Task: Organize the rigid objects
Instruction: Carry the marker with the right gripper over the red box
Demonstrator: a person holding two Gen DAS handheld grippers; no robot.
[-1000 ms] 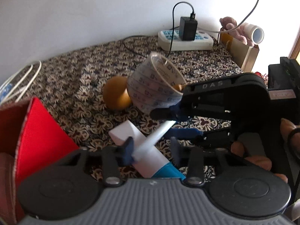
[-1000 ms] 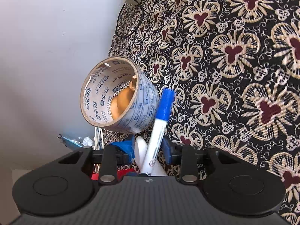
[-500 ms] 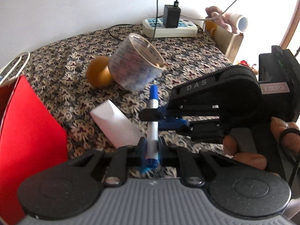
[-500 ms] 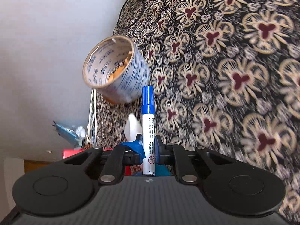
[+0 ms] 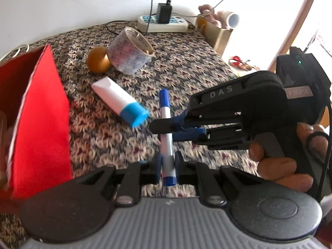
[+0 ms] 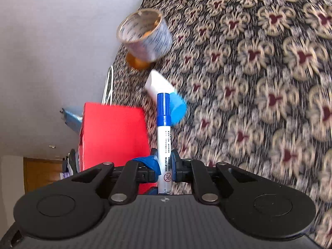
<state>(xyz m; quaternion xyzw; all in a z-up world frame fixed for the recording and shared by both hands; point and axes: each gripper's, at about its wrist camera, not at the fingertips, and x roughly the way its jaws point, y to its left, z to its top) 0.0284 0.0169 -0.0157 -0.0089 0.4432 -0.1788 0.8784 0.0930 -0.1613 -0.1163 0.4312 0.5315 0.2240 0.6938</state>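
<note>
Pinching the same blue-capped marker [image 5: 166, 124] from two sides, both grippers hold it above the flower-patterned cloth [image 5: 186, 62]. The left gripper [image 5: 167, 164] has its pads pressed against the marker's lower end, near the blue butt, with the barrel running away from the camera between its fingers. The right gripper [image 5: 166, 127], carried by a hand [image 5: 290, 159] at the right of the left wrist view, comes in from the side and clamps the barrel at about its middle; in its own view the right gripper [image 6: 164, 161] squeezes the white barrel, the cap [image 6: 163, 109] pointing away from the camera. Below the marker, a white tube with a light blue cap [image 5: 118, 101] lies on the cloth, and beyond it a roll of printed tape [image 5: 129, 51] sits tilted, touching a brown egg-shaped object [image 5: 97, 60]. A red box [image 5: 39, 124] stands at the left. A power strip [image 5: 164, 23] with a black charger plugged in lies by the wall.
</note>
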